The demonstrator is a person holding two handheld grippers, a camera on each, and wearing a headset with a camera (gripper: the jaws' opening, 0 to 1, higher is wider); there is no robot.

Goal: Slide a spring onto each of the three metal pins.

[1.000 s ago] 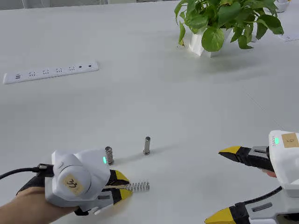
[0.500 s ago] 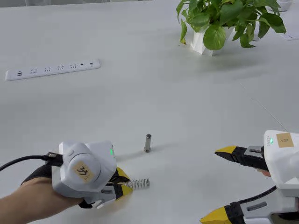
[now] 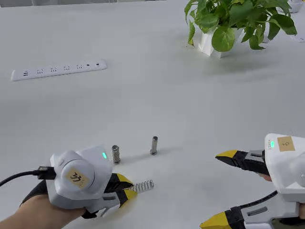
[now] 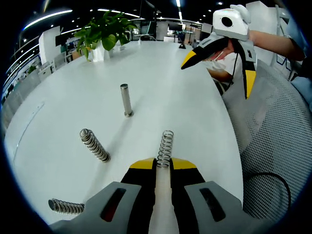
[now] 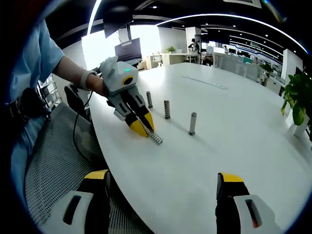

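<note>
The white table carried a power strip at ten o'clock and a potted plant at one o'clock. Toward six o'clock a bare pin stood upright, a spring-covered pin near it at nine o'clock, and a second spring-covered pin farther along that line.

An open-plan office: ceiling strip lights, monitor, rows of desks.

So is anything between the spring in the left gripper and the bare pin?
Nothing visible. Bare table lies between the spring held by the left gripper and the bare pin; the nearest sprung pin stands off to the side.
</note>
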